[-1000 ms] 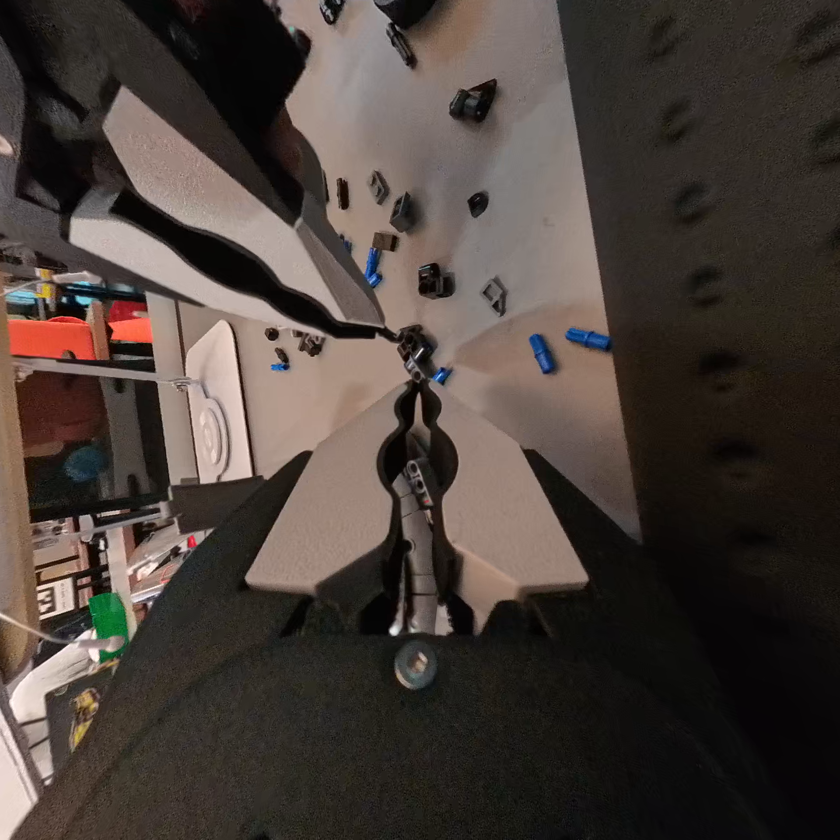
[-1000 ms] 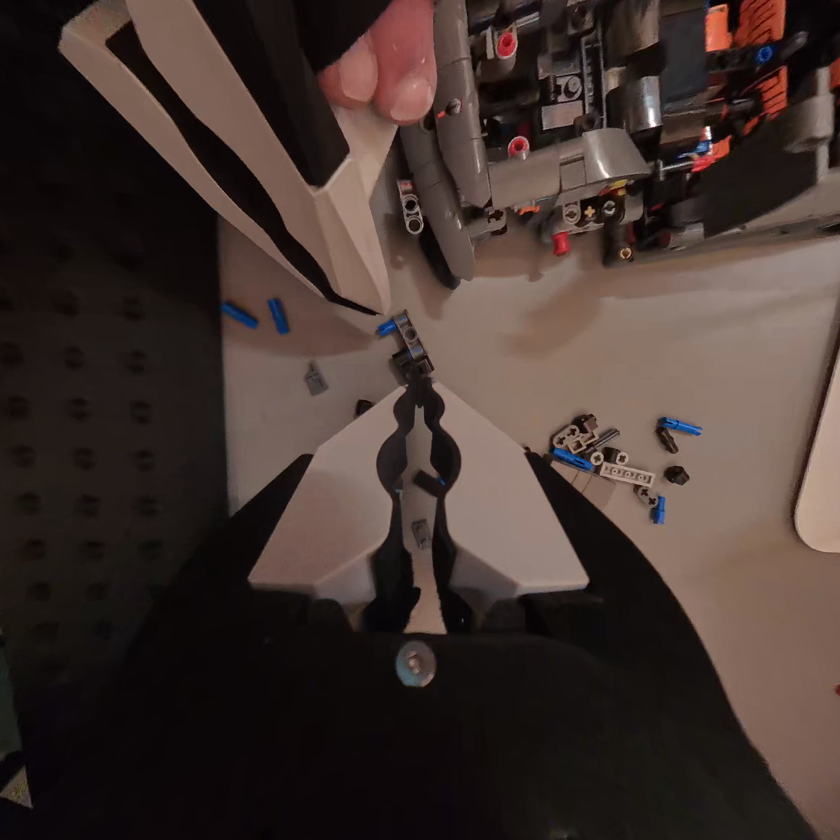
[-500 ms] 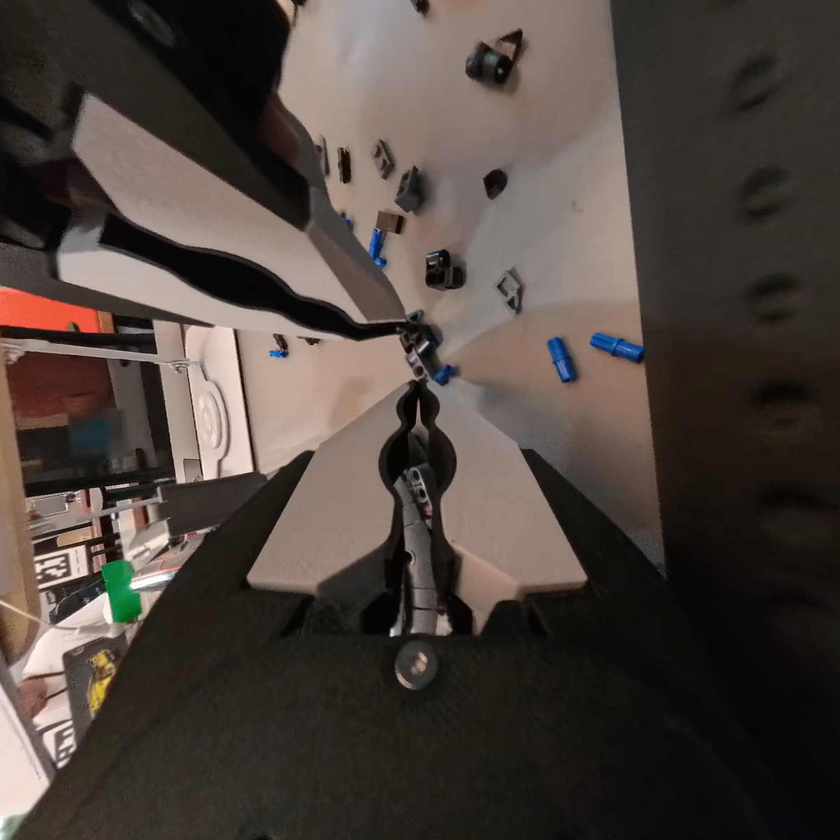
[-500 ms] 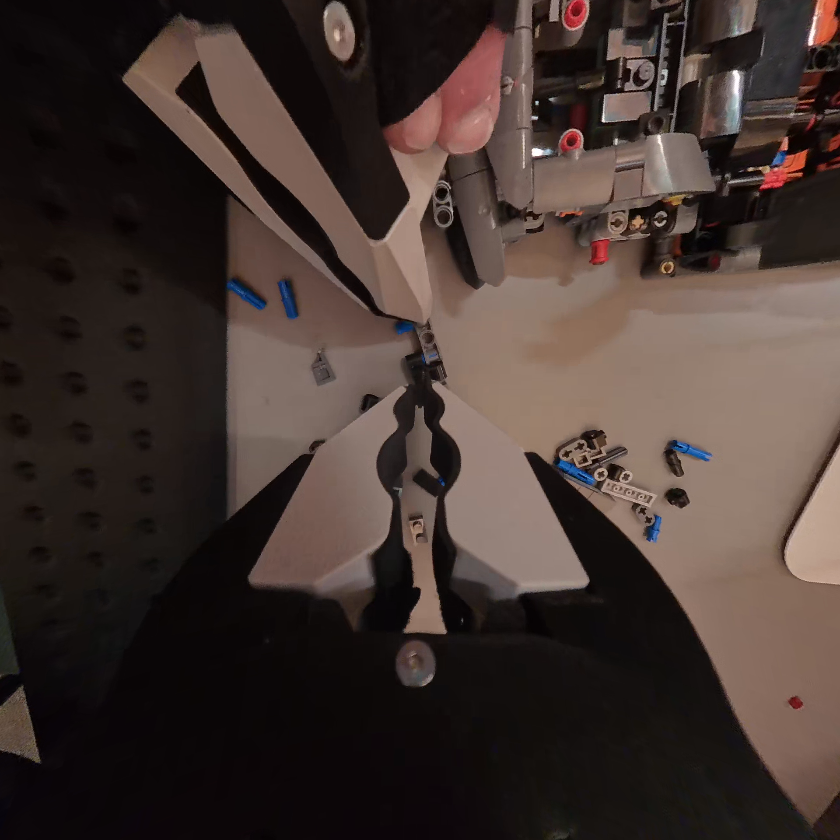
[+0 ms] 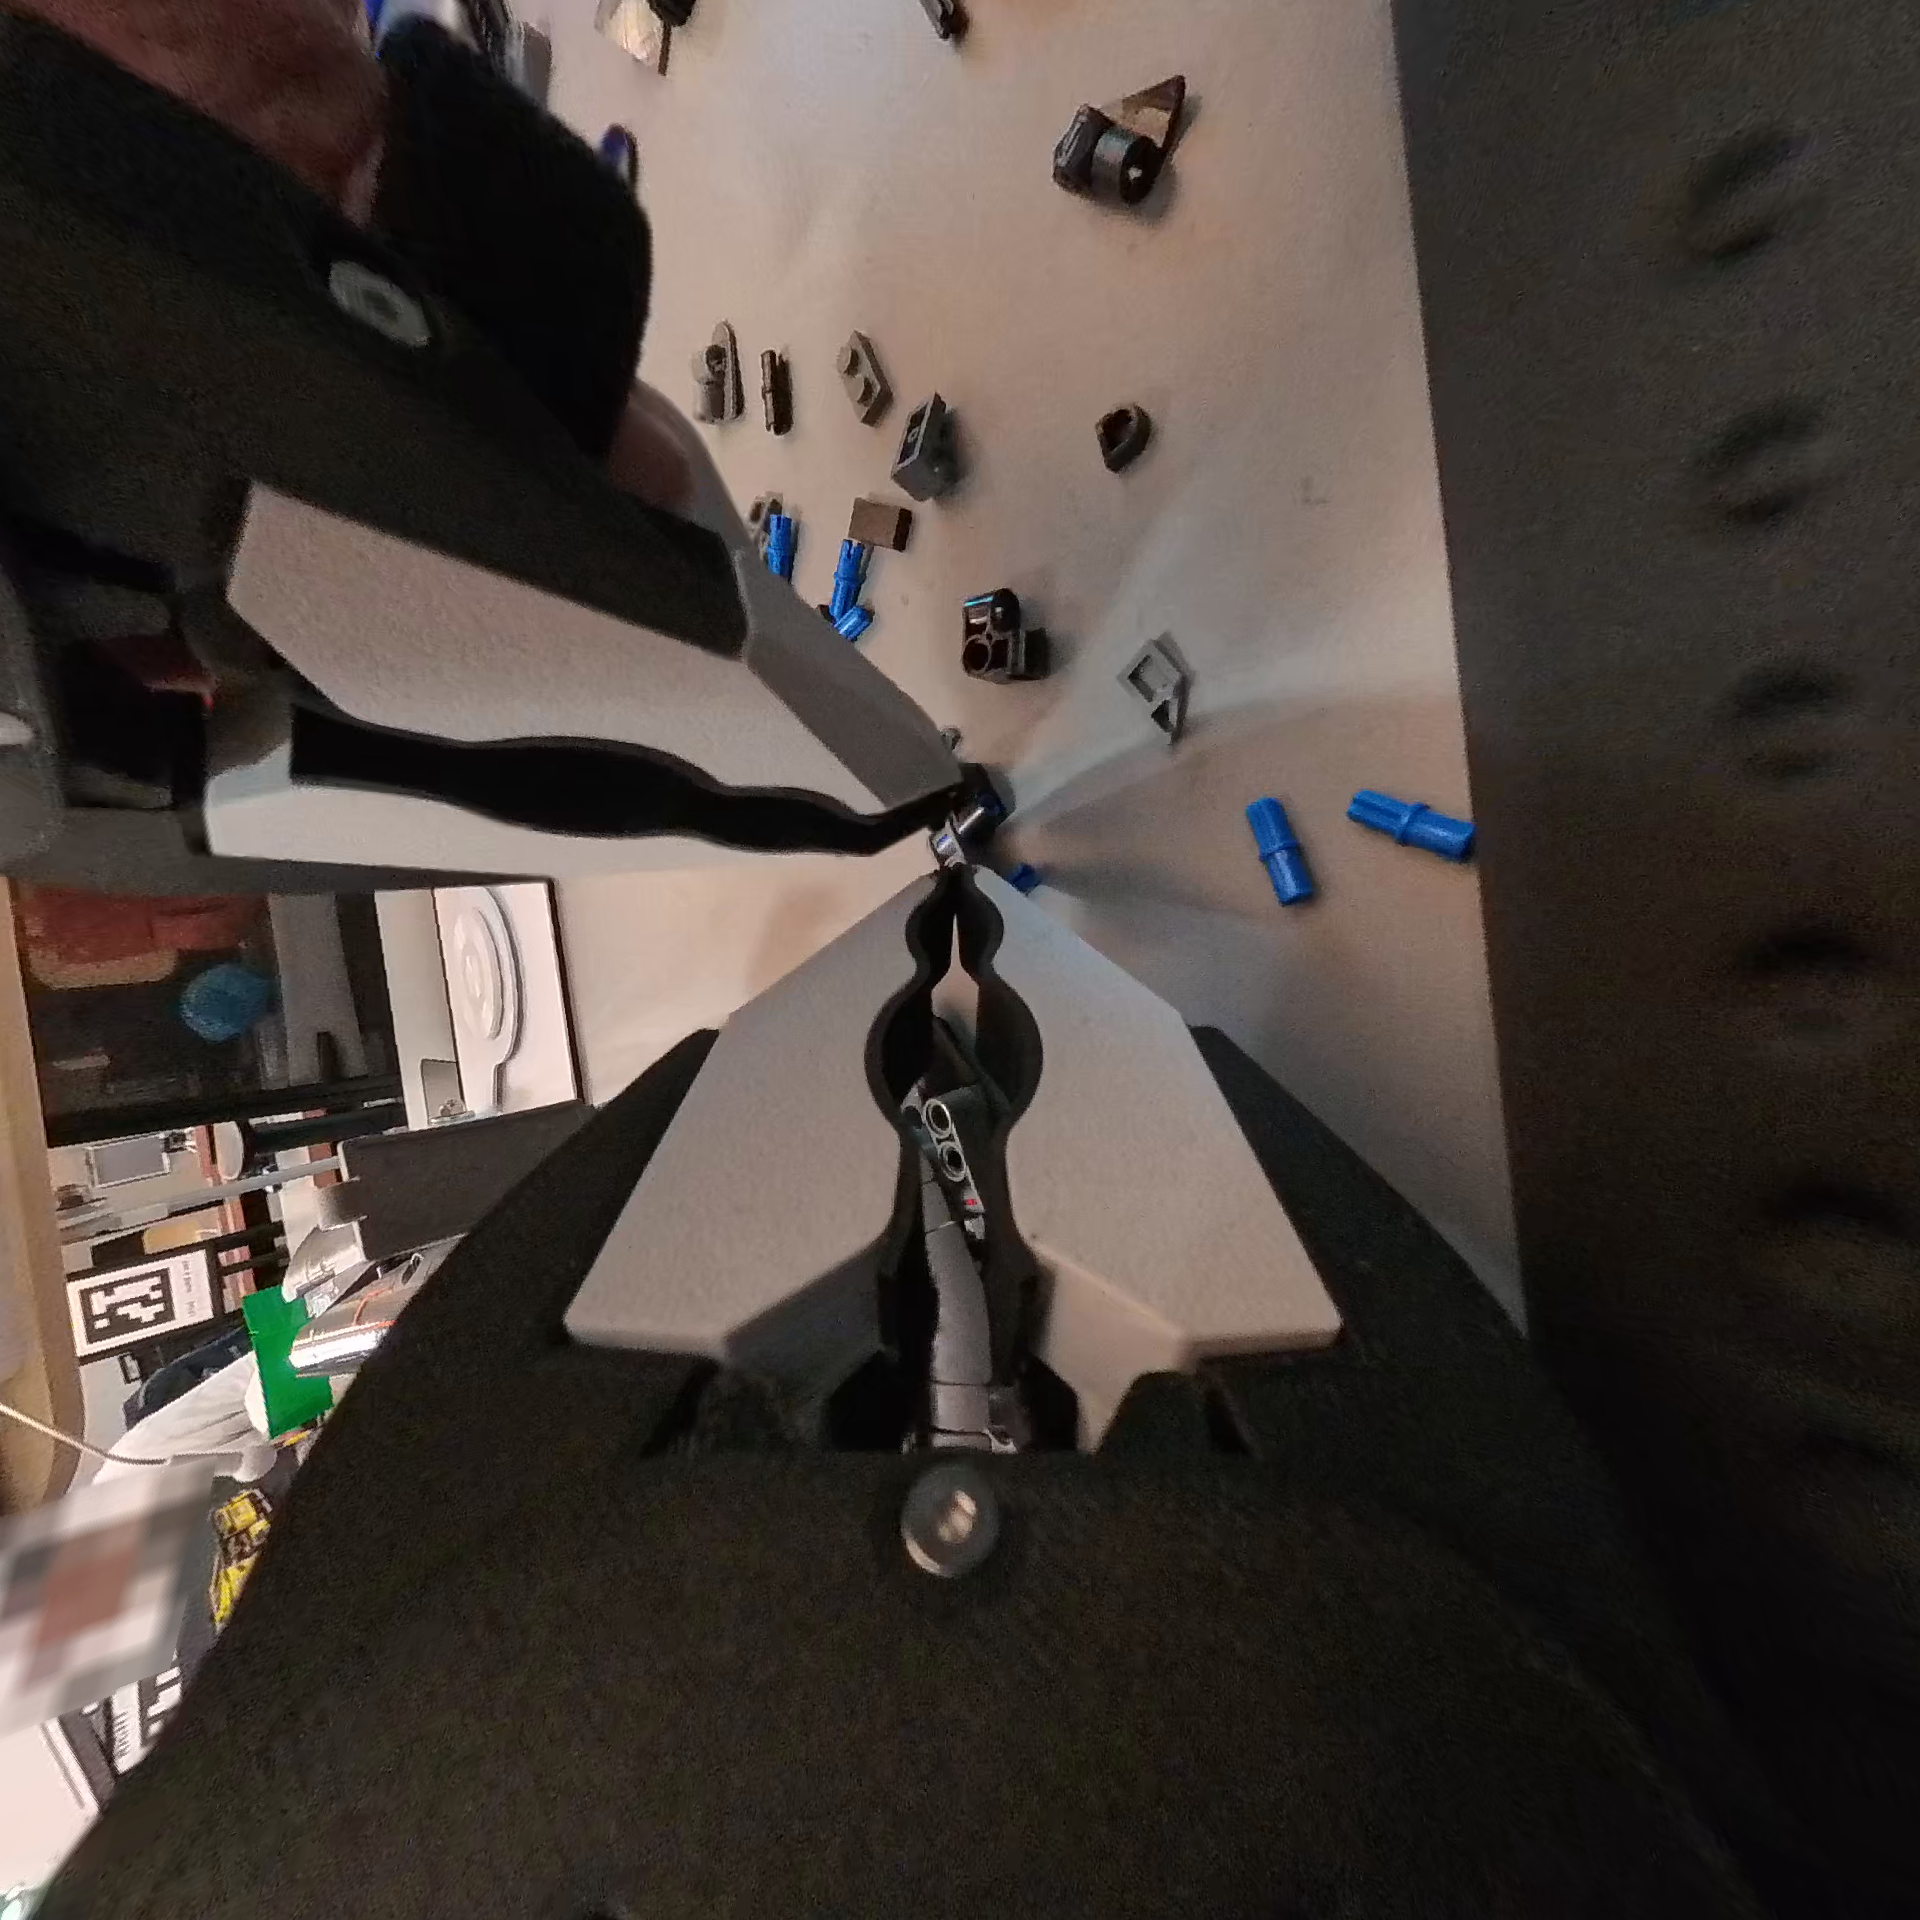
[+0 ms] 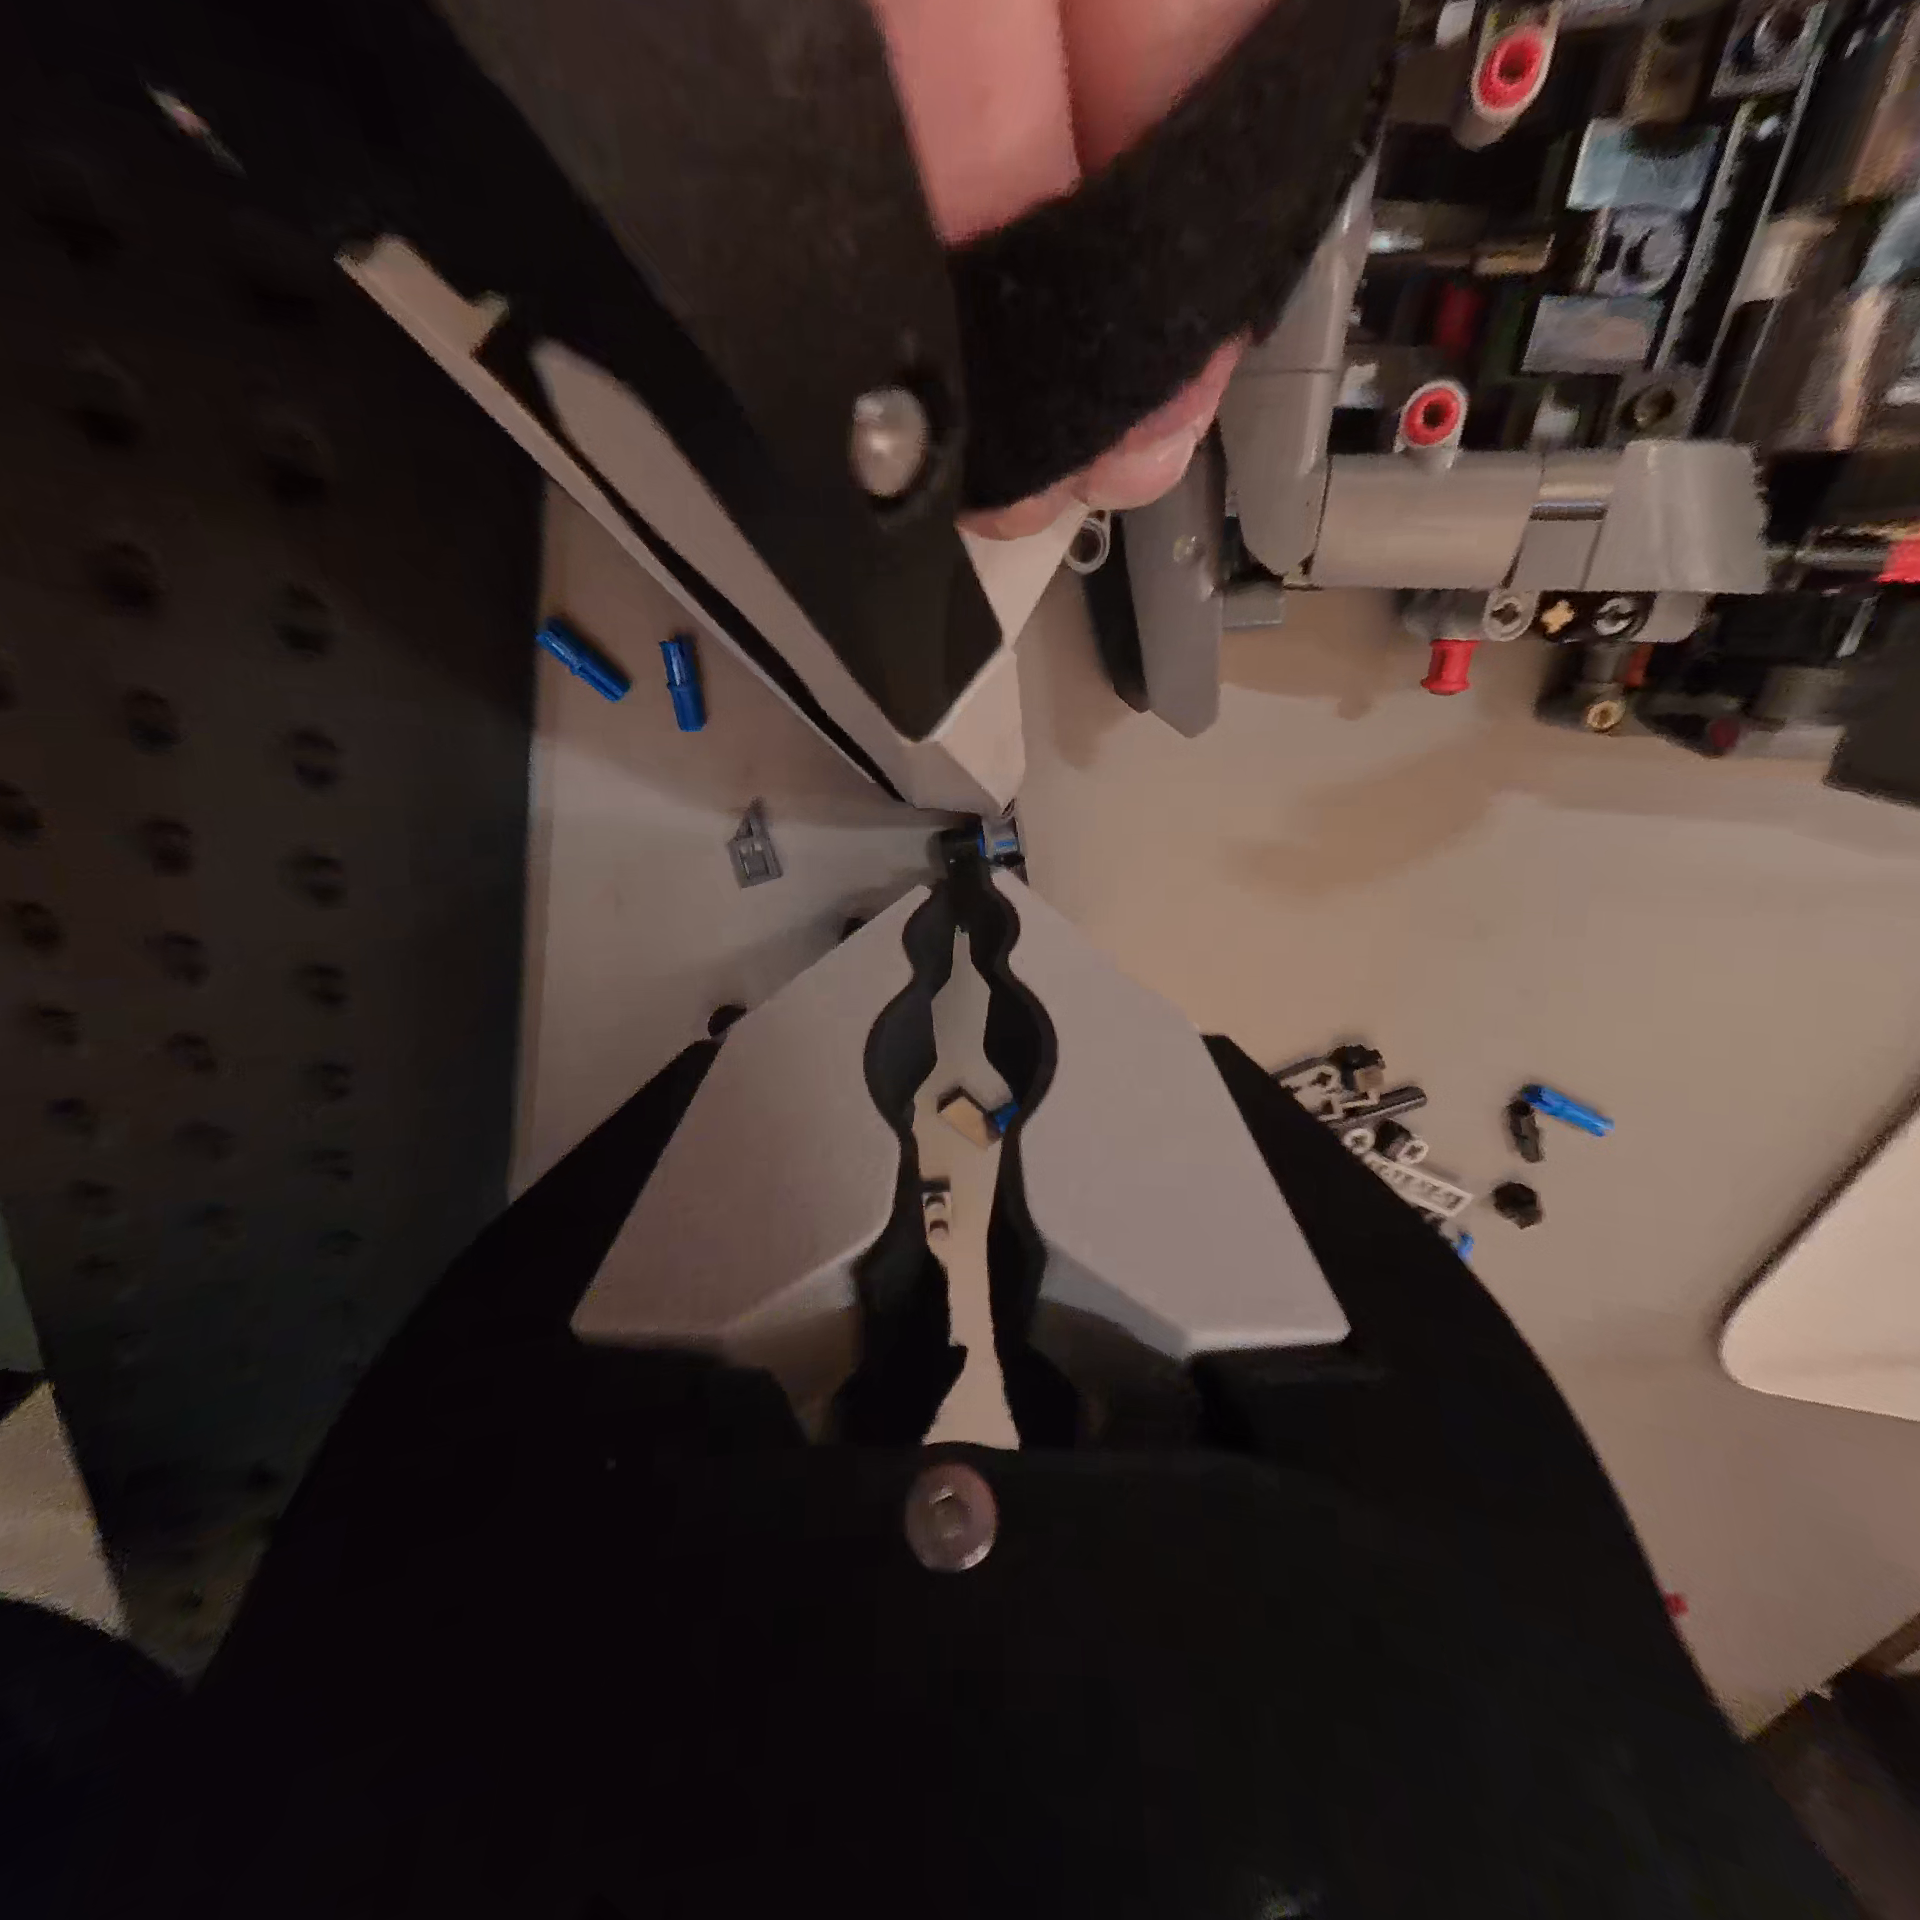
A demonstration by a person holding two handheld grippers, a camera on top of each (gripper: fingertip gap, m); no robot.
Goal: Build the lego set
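Black connector piece (image 6: 961, 844) sits pinched between the meeting tips of both closed tools, left tool (image 5: 951, 883) and right tool (image 6: 961, 894).

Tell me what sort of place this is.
Probably an indoor hobby or lab workbench: a pale tabletop strewn with small blue connector pins, a partly built grey and black brick model, and a black perforated board beside it.
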